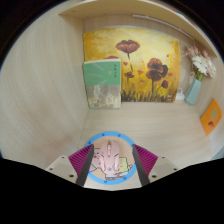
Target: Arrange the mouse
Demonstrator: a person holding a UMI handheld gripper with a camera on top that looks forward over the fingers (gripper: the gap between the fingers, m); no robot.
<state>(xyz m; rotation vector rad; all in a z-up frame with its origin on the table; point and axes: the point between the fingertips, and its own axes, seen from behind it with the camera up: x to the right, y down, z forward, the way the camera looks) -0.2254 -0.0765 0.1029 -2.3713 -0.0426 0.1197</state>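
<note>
Between the two tips of my tongs (pixel 108 150) sits a small rounded thing with a blue rim and a pale pink-and-white top, which I take to be the mouse (pixel 108 166). The magenta pads (pixel 146 158) appear to meet its rim on both sides, and it seems to hang clear of the wood below, so I judge the tongs narrowed onto it and carrying it. I cannot make out its long axis; from here it reads nearly round.

What the next move turns on is the drop: the mouse is already with me, and the bare wooden surface (pixel 150 125) lies ahead and below, well apart from the tips. Setting it down calls for lowering forward onto that open stretch.

Beyond it, against the back wall, leans a poppy painting (pixel 140 60), with a green card (pixel 102 83) propped just beside it. Off to the right a pale blue vase (pixel 193 92) holds flowers (pixel 203 64), the only container I see. An orange sheet (pixel 210 117) lies near the vase. I would keep my descent clear of both.
</note>
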